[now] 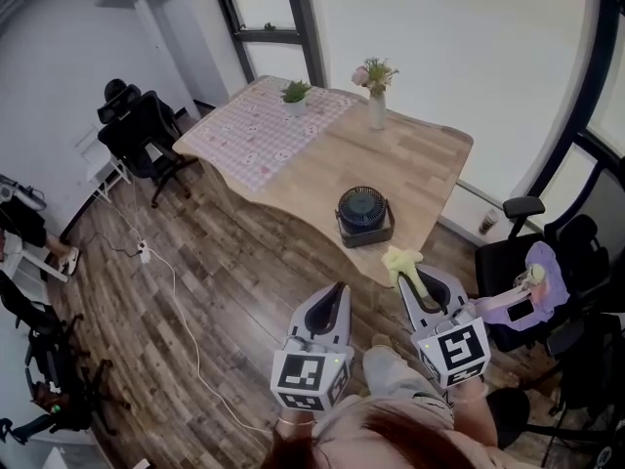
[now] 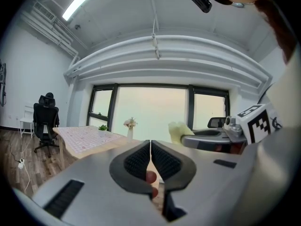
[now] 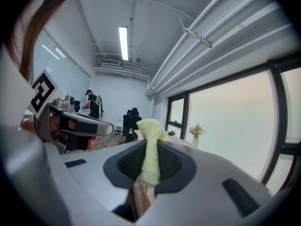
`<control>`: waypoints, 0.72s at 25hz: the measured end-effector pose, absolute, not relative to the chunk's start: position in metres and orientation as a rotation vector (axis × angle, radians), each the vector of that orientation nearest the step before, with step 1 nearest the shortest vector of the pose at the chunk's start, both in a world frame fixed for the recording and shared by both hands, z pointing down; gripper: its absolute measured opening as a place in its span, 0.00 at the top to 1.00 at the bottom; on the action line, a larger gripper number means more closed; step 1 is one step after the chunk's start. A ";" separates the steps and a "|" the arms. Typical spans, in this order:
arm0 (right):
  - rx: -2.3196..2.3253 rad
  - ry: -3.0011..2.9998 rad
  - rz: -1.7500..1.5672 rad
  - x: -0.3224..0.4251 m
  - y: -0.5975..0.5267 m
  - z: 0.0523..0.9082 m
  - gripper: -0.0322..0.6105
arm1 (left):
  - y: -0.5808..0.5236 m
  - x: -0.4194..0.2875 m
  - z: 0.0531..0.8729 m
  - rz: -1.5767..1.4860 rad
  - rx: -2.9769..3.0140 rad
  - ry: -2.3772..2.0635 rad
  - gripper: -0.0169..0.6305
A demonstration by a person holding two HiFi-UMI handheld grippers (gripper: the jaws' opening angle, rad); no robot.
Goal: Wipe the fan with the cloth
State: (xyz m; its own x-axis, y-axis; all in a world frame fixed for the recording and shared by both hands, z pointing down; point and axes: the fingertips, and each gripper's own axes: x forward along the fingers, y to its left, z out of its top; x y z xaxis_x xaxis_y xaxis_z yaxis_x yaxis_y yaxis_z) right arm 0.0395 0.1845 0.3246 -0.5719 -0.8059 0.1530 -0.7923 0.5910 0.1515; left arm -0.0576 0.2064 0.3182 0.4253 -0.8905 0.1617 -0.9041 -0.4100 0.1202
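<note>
A small dark round fan (image 1: 363, 215) stands near the front edge of the wooden table (image 1: 430, 169), face up. My right gripper (image 1: 414, 279) is shut on a pale yellow cloth (image 1: 401, 261), whose bunched end sticks out past the jaw tips; in the right gripper view the cloth (image 3: 150, 147) runs between the ribbed pads. This gripper hangs just short of the table's front edge, to the right of the fan. My left gripper (image 1: 339, 292) is shut and holds nothing, below the table edge over the floor. Its jaw tips (image 2: 150, 145) meet.
A pink patterned tablecloth (image 1: 264, 125) covers the table's far left part, with a small potted plant (image 1: 295, 93). A flower vase (image 1: 377, 106) stands at the back. Black office chairs (image 1: 146, 135) stand left and right (image 1: 532, 252). A cable and power strip (image 1: 145, 252) lie on the wooden floor.
</note>
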 end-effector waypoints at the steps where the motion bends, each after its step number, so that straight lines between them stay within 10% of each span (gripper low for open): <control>1: 1.330 -2.614 -0.095 0.042 0.177 0.326 0.87 | 0.199 -0.056 0.319 0.109 2.487 -1.587 0.95; 18: 1.281 -2.663 -0.048 0.077 0.050 0.327 0.87 | 0.073 -0.017 0.324 0.172 2.449 -1.615 0.95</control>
State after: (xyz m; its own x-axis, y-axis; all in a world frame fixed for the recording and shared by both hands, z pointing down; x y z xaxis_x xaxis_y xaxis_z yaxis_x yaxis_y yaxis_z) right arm 0.0774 0.0504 0.3266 -0.6101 -0.7775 0.1526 -0.7715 0.6268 0.1091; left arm -0.0171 0.0735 0.3243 0.3954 -0.8949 0.2071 -0.9184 -0.3817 0.1042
